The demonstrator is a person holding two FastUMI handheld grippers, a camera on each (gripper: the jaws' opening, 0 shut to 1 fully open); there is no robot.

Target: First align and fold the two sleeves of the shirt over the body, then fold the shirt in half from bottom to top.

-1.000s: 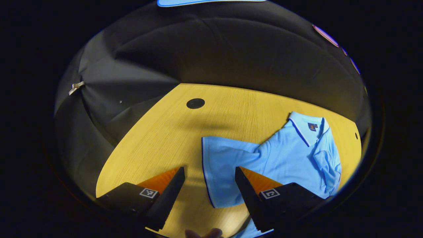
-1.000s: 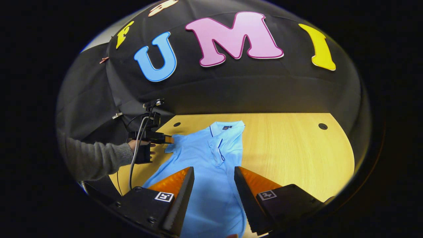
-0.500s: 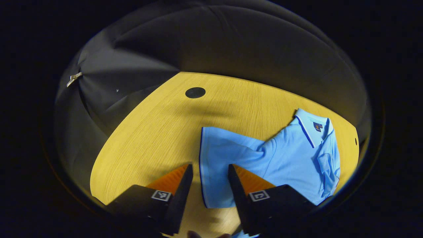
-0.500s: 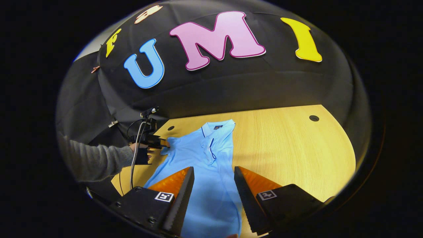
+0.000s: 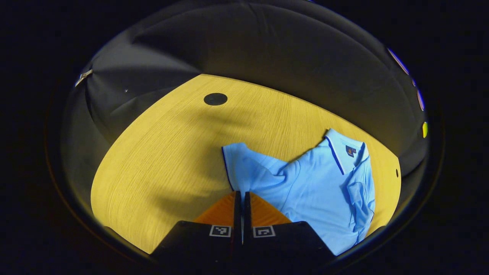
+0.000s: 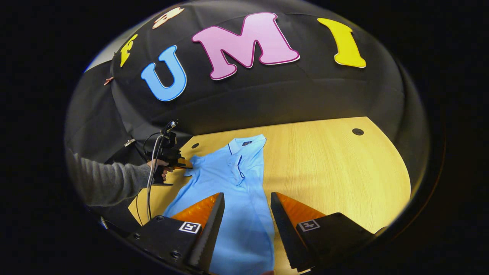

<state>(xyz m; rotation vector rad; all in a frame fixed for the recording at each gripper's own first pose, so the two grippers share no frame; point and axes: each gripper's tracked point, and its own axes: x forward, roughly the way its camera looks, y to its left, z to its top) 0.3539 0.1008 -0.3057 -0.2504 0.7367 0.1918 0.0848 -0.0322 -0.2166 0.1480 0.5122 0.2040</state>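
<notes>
Since the left gripper [image 5: 241, 198] has its two fingers pressed together on the hem edge of the left sleeve [image 5: 248, 170], that sleeve is the thing in hand, and the shirt [image 5: 324, 187] spreads out ahead of it and off to its right across the wooden table [image 5: 160, 152]. From this gripper the sleeve runs forward, while the collar [image 5: 344, 151] lies farther ahead and to the right, so the body is the target on that side; carrying the sleeve rightward over it looks like the coming move. The right gripper [image 6: 247, 214] hovers with its fingers spread apart above the lower body of the shirt, whose long axis runs straight away from it toward the collar, gripping nothing.
</notes>
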